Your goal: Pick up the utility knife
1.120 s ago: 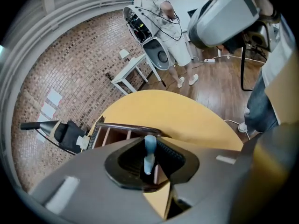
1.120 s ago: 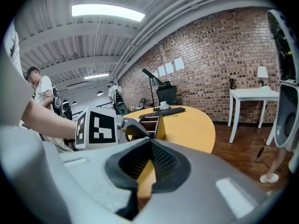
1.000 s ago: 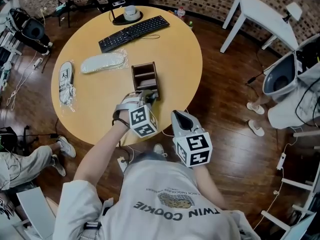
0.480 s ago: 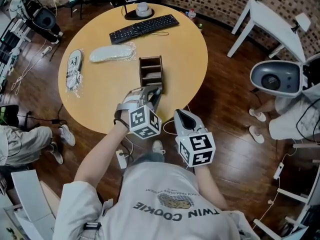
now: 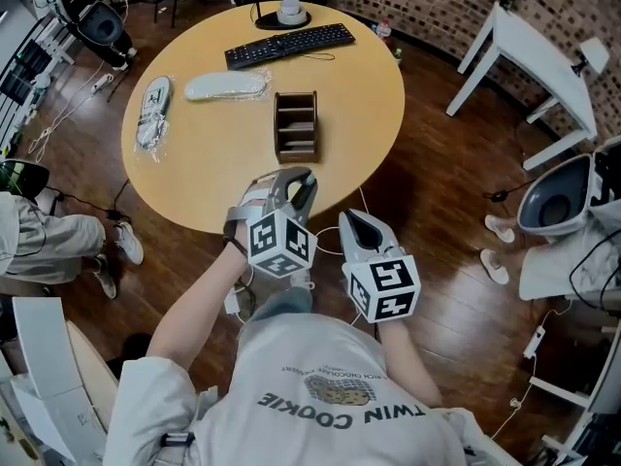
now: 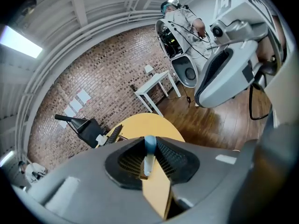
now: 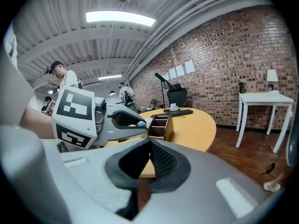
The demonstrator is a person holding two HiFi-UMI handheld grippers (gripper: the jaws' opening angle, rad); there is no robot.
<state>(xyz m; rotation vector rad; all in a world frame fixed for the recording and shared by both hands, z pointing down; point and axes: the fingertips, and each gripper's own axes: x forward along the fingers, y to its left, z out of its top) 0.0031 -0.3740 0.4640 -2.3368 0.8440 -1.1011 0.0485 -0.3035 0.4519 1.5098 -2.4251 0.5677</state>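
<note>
The utility knife (image 6: 148, 156), a slim pale handle with a blue end, is clamped between the pads of my left gripper (image 6: 149, 146). In the head view my left gripper (image 5: 297, 181) hovers over the near edge of the round wooden table (image 5: 204, 178), well back from the brown wooden organizer (image 5: 295, 124). The right gripper view shows the knife's blue tip (image 7: 141, 123) poking out of the left jaws beside the organizer (image 7: 161, 125). My right gripper (image 5: 352, 219) hangs off the table's edge over the floor, its jaws together and holding nothing (image 7: 149, 143).
A black keyboard (image 5: 289, 45), a monitor base with a cup (image 5: 289, 14) and two plastic-wrapped items (image 5: 225, 86) (image 5: 153, 112) lie on the far half of the table. A white side table (image 5: 534, 45) and white machine (image 5: 555, 197) stand right. A seated person (image 5: 39, 246) is left.
My left gripper has drawn back from the organizer toward the table's near edge and risen, carrying the knife. The right gripper drifted slightly along with it.
</note>
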